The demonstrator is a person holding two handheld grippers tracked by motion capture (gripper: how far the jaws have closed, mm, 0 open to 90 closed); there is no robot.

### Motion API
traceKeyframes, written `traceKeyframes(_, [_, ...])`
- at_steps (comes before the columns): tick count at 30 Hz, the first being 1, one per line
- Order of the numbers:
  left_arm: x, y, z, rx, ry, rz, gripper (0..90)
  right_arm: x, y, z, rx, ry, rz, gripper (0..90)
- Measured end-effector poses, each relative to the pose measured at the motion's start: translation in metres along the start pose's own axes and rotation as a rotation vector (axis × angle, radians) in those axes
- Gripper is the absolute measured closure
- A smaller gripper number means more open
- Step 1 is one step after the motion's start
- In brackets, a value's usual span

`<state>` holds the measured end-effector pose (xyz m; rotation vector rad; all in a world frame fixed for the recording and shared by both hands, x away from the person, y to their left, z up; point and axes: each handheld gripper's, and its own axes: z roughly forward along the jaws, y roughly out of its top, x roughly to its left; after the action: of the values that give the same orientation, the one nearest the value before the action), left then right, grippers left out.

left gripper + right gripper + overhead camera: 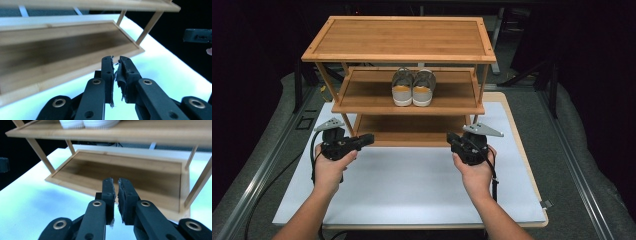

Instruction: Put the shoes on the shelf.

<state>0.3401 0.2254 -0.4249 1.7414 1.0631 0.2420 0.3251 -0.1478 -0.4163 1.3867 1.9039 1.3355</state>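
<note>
Presently both sets of fingers stand only a narrow slit apart, with nothing between them and touching nothing. The left gripper (368,139) hangs just in front of the shoe rack's (404,37) left front leg, fingers (108,75) aimed across toward its bottom shelf (62,53). The right gripper (451,137) sits by the rack's right front leg, fingers (125,197) also toward that shelf. Each hand grips its tool low over the white tabletop (412,185). A pair of grey shoes (413,87) rests on the rack's middle shelf.

Your left gripper (368,138) and right gripper (450,136) point inward, facing each other, jaws barely parted, both empty.
</note>
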Motion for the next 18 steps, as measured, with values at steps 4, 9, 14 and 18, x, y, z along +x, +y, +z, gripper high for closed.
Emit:
traceKeyframes(4, [-0.001, -0.017, -0.001, 0.016, 0.004, 0.023, 78.2, 0.003, -0.017, -0.002, 0.013, -0.005, -0.019, 82.8])
traceKeyframes(9, [0.006, -0.044, 0.002, 0.038, 0.008, 0.019, 73.7, 0.000, -0.051, -0.002, 0.036, -0.016, -0.002, 81.8])
traceKeyframes(14, [0.016, -0.066, 0.008, 0.057, 0.028, 0.009, 71.4, -0.008, -0.074, 0.002, 0.047, -0.043, 0.027, 80.8])
traceKeyframes(18, [0.020, -0.077, 0.014, 0.052, 0.033, 0.009, 68.6, -0.015, -0.092, 0.007, 0.072, -0.025, 0.053, 78.6])
